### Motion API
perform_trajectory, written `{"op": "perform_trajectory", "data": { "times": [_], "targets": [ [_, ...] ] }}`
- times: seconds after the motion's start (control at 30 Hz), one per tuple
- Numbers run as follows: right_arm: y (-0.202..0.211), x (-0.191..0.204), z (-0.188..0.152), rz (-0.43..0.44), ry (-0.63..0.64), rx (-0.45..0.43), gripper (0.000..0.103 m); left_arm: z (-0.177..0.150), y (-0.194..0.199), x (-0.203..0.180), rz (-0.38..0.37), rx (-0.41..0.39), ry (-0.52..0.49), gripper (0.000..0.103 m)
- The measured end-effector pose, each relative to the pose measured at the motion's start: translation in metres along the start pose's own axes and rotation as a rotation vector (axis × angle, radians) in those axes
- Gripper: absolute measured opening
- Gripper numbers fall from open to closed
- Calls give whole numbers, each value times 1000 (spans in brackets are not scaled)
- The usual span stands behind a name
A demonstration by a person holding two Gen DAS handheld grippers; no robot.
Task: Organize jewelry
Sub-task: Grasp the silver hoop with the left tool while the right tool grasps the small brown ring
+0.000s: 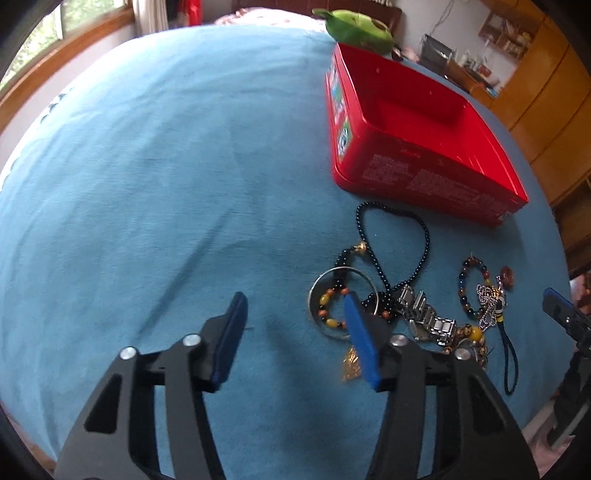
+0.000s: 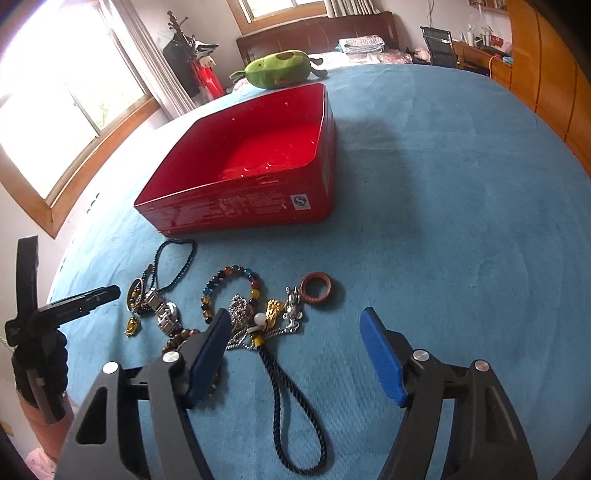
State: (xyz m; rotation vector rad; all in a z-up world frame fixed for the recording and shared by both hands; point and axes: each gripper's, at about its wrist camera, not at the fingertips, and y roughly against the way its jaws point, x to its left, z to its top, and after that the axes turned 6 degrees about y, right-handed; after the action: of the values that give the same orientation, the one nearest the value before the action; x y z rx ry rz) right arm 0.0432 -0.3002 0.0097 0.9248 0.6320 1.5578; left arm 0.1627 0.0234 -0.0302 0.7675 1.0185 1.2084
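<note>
An empty red tin box [image 1: 417, 173] [image 2: 258, 206] sits on the blue cloth. In front of it lies a pile of jewelry: a black bead necklace [image 1: 424, 236] [image 2: 184, 258], a silver bangle [image 1: 321, 284], a metal watch band [image 1: 424, 317] [image 2: 166, 314], a multicolour bead bracelet [image 1: 463, 288] [image 2: 225, 275], a brown ring [image 2: 316, 288], a silver chain [image 2: 240, 314] and a dark cord loop [image 2: 295, 417]. My left gripper [image 1: 293, 306] is open and empty, just left of the pile. My right gripper [image 2: 293, 321] is open and empty, above the cord and chain.
A green plush toy [image 1: 358, 26] [image 2: 280, 68] lies behind the box. The blue cloth [image 1: 166, 184] [image 2: 461, 221] spreads wide to the left and right of the pile. Wooden cabinets [image 2: 546, 66] stand at the right, windows at the left.
</note>
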Motion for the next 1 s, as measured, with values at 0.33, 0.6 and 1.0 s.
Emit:
{"op": "perform_trajectory", "data": {
  "times": [0.33, 0.6, 1.0],
  "targets": [
    [-14, -1, 8, -5, -2, 12, 72, 12, -22, -12, 11, 29, -47, 34],
    [-21, -1, 11, -7, -4, 23, 73, 18, -31, -22, 34, 20, -75, 4],
    [-26, -10, 13, -11, -27, 34, 73, 13, 0, -5, -59, -43, -8, 1]
  ]
}}
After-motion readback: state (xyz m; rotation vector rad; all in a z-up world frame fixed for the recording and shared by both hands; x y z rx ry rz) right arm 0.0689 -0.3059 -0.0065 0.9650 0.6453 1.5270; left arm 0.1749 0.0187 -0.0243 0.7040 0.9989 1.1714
